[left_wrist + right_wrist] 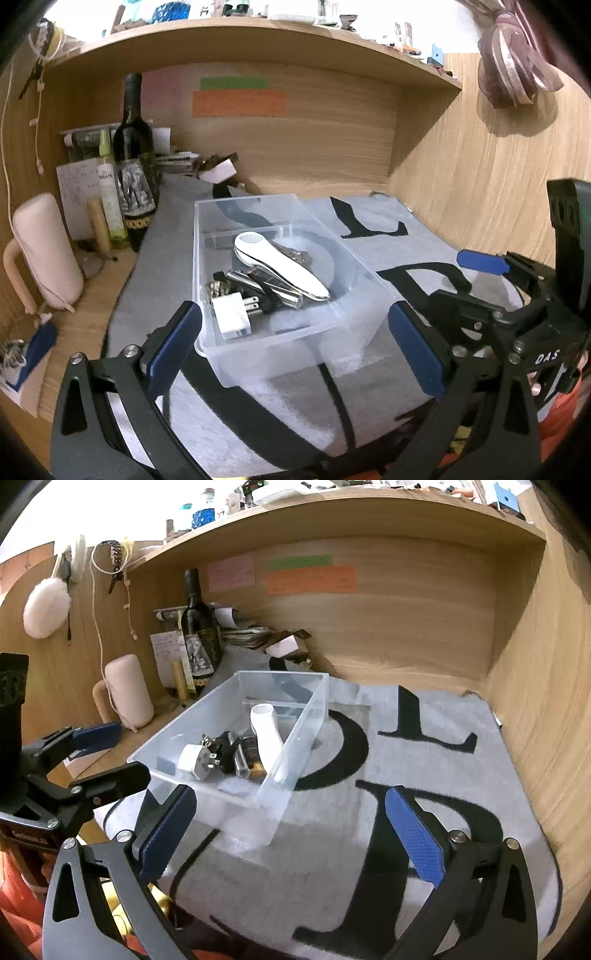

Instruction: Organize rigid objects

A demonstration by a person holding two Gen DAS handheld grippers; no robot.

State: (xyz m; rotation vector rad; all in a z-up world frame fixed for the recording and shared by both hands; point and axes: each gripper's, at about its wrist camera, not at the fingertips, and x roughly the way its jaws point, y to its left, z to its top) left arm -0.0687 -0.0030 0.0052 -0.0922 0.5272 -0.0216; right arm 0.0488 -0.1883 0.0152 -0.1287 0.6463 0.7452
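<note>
A clear plastic bin stands on the grey mat with black letters. In it lie a white handheld device, a white plug adapter, a black plug and some dark and metal pieces. The bin also shows in the right wrist view with the white device and the adapter. My left gripper is open and empty at the bin's near end. My right gripper is open and empty, just short of the bin's near corner.
A dark wine bottle, a pale green bottle and a pink case stand at the left on the wooden desk. Papers and a white box lie at the back. Wooden walls close in the back and right; a shelf hangs overhead.
</note>
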